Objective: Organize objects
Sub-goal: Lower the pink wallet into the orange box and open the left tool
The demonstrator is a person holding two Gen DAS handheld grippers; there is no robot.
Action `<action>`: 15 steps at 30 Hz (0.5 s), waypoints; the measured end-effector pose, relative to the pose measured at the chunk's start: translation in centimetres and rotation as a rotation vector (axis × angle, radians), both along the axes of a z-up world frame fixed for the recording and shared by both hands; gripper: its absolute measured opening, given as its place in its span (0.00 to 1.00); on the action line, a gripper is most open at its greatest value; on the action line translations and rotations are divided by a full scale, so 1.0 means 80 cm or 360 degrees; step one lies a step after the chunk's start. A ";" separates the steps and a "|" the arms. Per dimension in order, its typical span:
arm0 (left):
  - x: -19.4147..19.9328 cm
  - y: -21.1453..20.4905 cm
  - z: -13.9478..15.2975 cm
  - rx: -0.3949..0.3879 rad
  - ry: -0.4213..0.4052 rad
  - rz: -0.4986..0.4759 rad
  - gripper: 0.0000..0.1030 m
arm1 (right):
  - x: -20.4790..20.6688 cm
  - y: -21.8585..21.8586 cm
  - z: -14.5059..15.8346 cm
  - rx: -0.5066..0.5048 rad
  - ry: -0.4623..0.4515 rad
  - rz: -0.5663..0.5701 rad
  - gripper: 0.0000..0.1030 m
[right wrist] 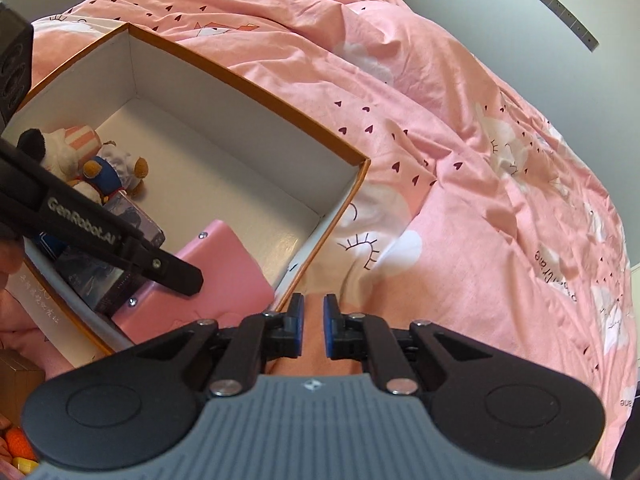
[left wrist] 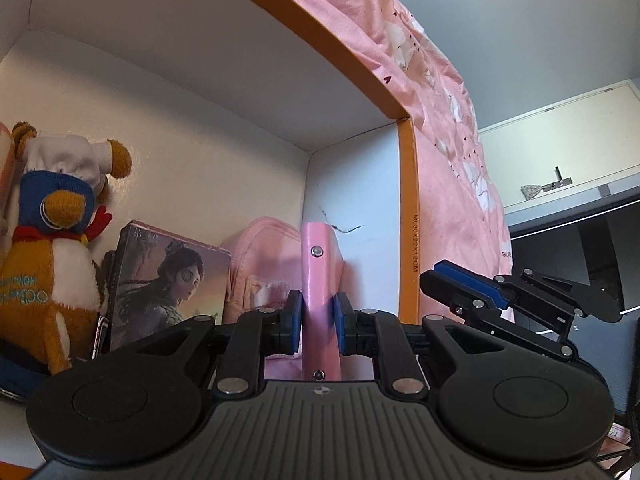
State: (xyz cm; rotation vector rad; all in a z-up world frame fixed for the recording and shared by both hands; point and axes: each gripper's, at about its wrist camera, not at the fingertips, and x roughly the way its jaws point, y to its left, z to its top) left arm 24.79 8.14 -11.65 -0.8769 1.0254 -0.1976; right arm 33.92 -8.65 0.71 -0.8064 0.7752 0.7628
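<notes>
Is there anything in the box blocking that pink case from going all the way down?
Nothing visible blocks it. The left gripper holds the pink case inside the orange box, beside the illustrated box and plush toys; the floor right of them looks bare.

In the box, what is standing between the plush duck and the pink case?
A picture box showing a painted woman stands between the plush duck and the pink case, clearest in the left wrist view.

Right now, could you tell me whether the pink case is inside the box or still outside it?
Inside: the pink case sits within the box walls, clamped by the left gripper.
</notes>
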 end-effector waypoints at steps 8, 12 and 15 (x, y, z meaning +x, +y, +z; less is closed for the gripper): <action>0.005 -0.029 0.023 0.0480 0.0084 -0.0048 0.25 | -0.004 -0.009 -0.009 0.0009 0.0055 -0.0024 0.10; 0.001 -0.054 0.034 0.0712 0.0022 -0.0115 0.25 | -0.009 -0.011 -0.013 -0.0003 0.0059 -0.0016 0.10; 0.001 -0.062 0.040 0.0775 0.0003 -0.0120 0.25 | -0.012 -0.011 -0.013 -0.0009 0.0049 -0.0016 0.10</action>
